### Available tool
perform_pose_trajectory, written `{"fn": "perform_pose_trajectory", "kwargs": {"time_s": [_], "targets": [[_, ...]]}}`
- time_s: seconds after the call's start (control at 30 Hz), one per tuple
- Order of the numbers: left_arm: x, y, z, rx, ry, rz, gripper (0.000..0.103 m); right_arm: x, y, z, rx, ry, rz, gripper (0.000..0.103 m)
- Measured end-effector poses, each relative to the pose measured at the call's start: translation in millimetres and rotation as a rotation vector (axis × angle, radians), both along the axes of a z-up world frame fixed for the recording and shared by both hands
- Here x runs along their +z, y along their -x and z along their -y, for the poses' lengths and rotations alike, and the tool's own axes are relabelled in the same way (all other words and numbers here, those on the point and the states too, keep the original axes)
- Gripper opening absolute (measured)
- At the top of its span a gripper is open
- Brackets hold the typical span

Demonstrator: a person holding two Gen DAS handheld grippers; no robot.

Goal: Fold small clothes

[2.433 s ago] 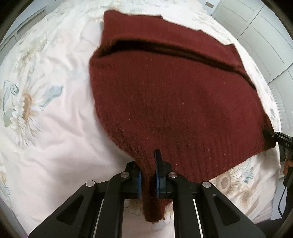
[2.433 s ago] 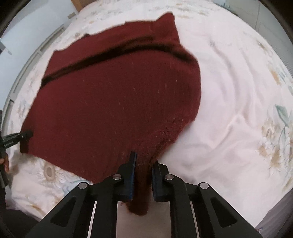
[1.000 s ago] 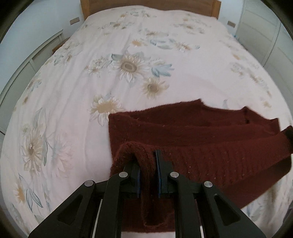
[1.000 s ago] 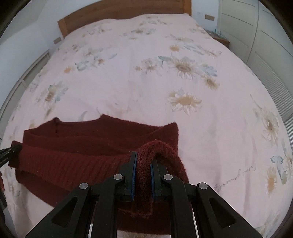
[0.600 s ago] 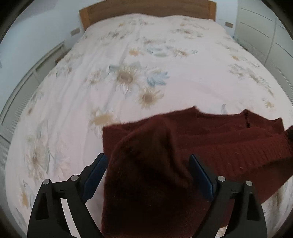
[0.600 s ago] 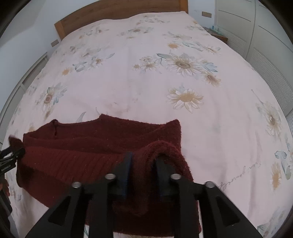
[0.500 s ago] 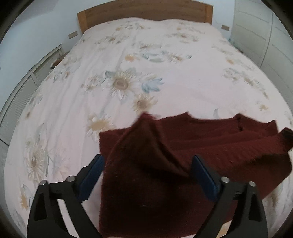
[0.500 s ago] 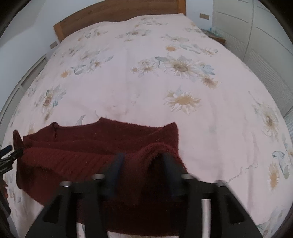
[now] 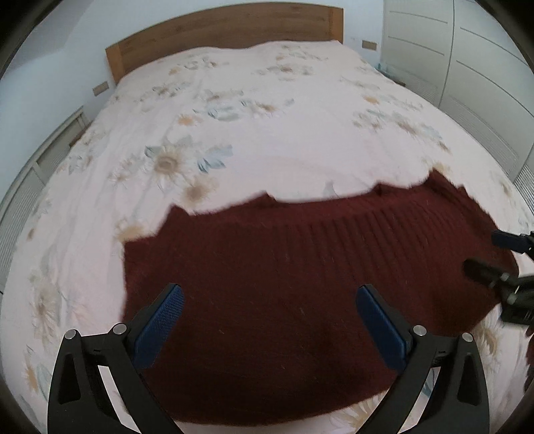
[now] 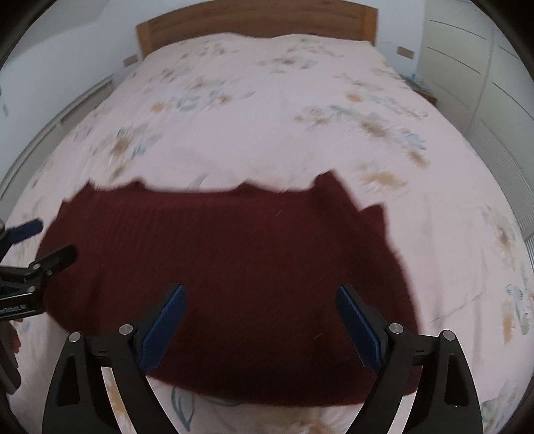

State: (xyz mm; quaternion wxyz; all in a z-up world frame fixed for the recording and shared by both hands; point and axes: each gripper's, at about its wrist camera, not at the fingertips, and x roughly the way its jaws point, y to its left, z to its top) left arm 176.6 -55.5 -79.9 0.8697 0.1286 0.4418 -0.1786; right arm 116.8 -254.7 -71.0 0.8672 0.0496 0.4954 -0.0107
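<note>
- One bed point(image 9: 267, 110), covered in a pale flowered spread, is seen, with a wooden headboard point(image 9: 223, 31) at its far end.
- One dark red knitted sweater point(image 9: 300, 283) is laid flat near the foot edge of the bed; its long axis runs across the bed, side to side, and its jagged edge points toward the headboard.
- Two grippers are counted. The left gripper point(image 9: 270, 320) is held with fingers spread wide above the sweater, nothing gripped.
- The right gripper point(image 10: 260, 320) is likewise opened wide and empty.
</note>
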Motion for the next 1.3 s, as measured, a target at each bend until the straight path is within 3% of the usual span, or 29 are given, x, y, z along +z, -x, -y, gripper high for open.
{"fn": "perform_pose_trajectory", "kwargs": {"time_s": [0.17, 0.27, 0.63, 0.67, 0.7, 0.77, 0.83, 1.03, 1.17, 1.3], "targets": [[-31.2, 10.0, -0.4, -0.008, -0.045, -0.036, 0.102, -34.2, 11.7, -24.1, 0.028, 0.018, -0.049, 0.091], [-52.5, 12.6, -11.8, 0.007, -0.078, -0.067, 0.102, -44.8, 20.1, -24.7, 0.020, 0.048, -0.034, 0.091], [-61.0, 2.7, -78.4, 0.094, 0.013, -0.073, 0.102, -51.1, 37.2, 33.7, -0.069, 0.023, -0.034, 0.092], [-61.9, 2.8, -81.0, 0.098, 0.018, -0.076, 0.102, -51.1, 37.2, 33.7, -0.069, 0.023, -0.034, 0.094], [-63.4, 3.0, -82.8, 0.100, 0.023, -0.080, 0.102, -51.7, 38.0, 37.5, -0.076, 0.026, -0.035, 0.103], [-65.0, 3.7, -82.2, 0.100, 0.026, -0.079, 0.102, -56.1, 40.3, 44.2, -0.093, 0.031, -0.048, 0.102], [-64.6, 5.0, -79.5, 0.104, 0.023, -0.072, 0.102, -63.1, 42.3, 49.1, -0.093, -0.002, -0.056, 0.102], [-63.0, 1.6, -77.8, 0.093, 0.027, -0.106, 0.102, -63.2, 44.5, 45.2, -0.076, 0.020, -0.058, 0.103], [-41.7, -0.8, -90.5, 0.091, 0.103, -0.166, 0.102, -50.5, 45.9, 46.8, -0.074, 0.006, -0.062, 0.103], [-10.6, -1.2, -117.0, 0.122, 0.154, -0.127, 0.102, -32.2, 56.6, 45.6, -0.063, 0.025, -0.047, 0.103]]}}
